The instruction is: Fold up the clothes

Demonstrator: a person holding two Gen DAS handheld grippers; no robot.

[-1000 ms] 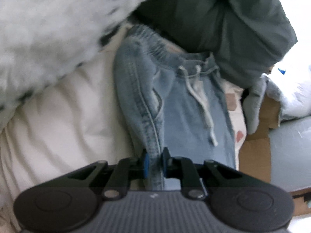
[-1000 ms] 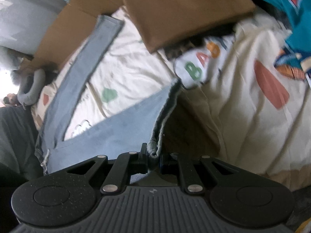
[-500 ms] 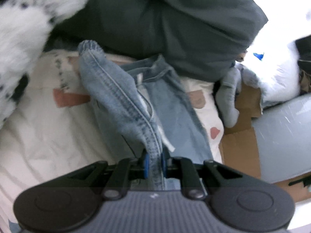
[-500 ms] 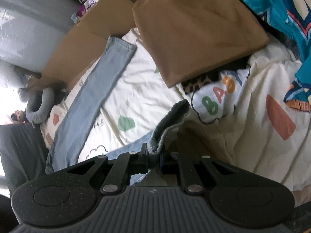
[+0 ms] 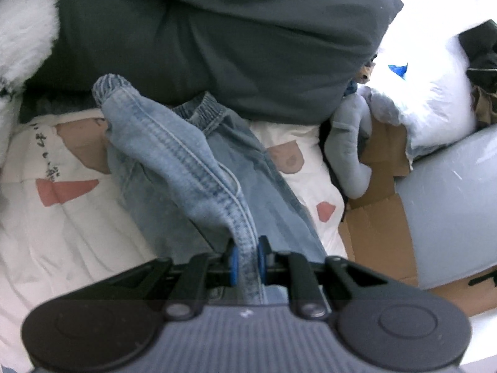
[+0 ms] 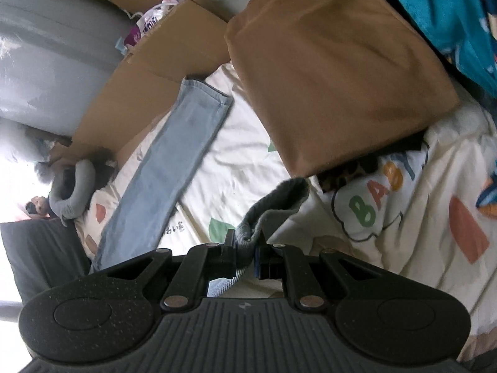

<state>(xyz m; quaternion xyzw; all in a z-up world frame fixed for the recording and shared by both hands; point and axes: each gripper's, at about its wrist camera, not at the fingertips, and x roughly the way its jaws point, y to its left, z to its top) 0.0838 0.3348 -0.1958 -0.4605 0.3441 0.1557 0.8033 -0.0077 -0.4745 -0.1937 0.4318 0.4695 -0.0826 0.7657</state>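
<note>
your left tool [image 5: 246, 259] pinches jeans [image 5: 198, 168] side seam; right tool [image 6: 243, 250] clamps hem; lengthwise fold mid-way; lay raised leg over flat leg [image 6: 167, 168]

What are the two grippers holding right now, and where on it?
Both hold the jeans: left gripper pinches a side seam, right gripper a bunched leg end.

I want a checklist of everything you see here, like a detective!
Surface: cream printed bedsheet, wrinkled.
Job's things: jeans; one leg lies flat, the other is lifted.
Clutter: brown folded cloth, dark grey pillow, grey neck pillow, cardboard.
Grippers: left gripper shut on jeans seam; right gripper shut on jeans hem.
Cables: nothing seen.
Surroundings: teal patterned fabric, white fluffy item.
</note>
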